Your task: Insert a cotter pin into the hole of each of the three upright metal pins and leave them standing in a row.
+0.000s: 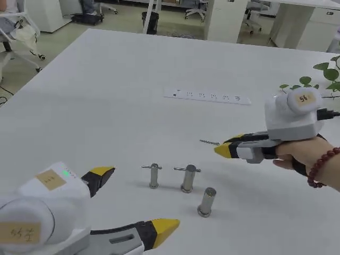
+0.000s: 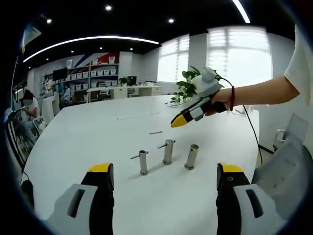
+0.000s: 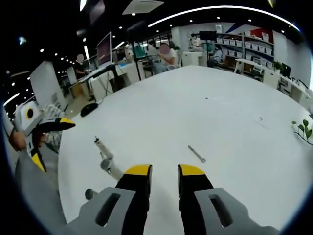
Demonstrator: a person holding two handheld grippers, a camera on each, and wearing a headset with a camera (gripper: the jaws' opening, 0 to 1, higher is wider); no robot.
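Observation:
Three upright metal pins stand in a rough row on the white table. The left pin (image 1: 154, 177) and the middle pin (image 1: 188, 179) each carry a cotter pin through the top hole. The right pin (image 1: 206, 202) has a bare hole. A loose cotter pin (image 1: 209, 142) lies flat on the table just ahead of my right gripper (image 1: 222, 150), whose jaws stand narrowly apart around nothing (image 3: 165, 170). The same cotter pin (image 3: 197, 153) lies beyond those jaws. My left gripper (image 1: 133, 201) is wide open near the table's front, facing the three pins (image 2: 168, 152).
A white power strip (image 1: 207, 96) lies across the middle of the table. Green plant leaves (image 1: 325, 78) reach in at the right edge. Office chairs and a bin stand on the floor beyond the far table edge.

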